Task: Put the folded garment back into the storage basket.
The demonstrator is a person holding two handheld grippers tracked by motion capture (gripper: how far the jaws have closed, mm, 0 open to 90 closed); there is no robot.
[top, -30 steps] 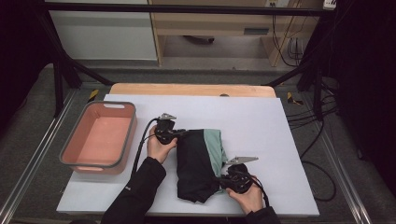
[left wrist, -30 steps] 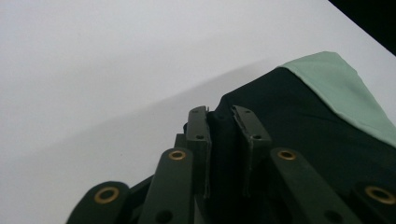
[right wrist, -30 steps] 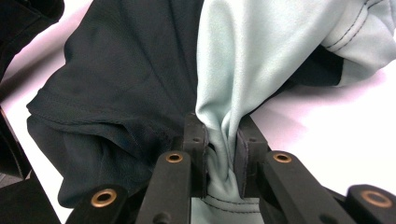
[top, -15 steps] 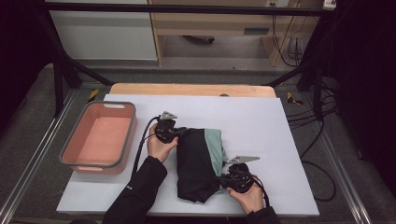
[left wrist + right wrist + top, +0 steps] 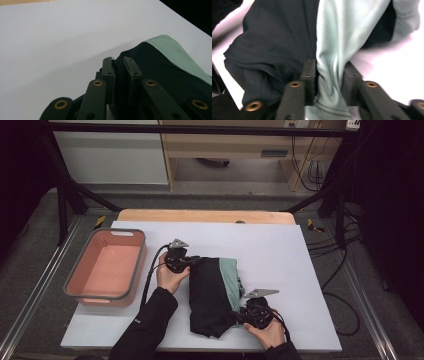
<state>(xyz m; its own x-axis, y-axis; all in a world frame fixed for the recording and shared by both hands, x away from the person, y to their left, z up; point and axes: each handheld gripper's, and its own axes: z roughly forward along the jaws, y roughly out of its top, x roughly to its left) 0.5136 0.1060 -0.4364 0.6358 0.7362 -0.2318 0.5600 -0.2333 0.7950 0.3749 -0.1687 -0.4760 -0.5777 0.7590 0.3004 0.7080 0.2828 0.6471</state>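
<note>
Folding looks like the step in hand: my left gripper (image 5: 196,261) is clamped on the far corner of the black-and-mint garment (image 5: 214,294), my right gripper (image 5: 329,75) pinches its bunched mint edge at the near side. It lies mid-counter (image 5: 280,250), beside the pink tub (image 5: 106,270). Next I judge both corners should lift together and carry across evenly.

A black garment (image 5: 210,295) with a pale green panel (image 5: 231,282) along its right side lies folded in a loose, upright oblong on the white table, near the front edge, right of centre, its near end bunched and creased.
</note>
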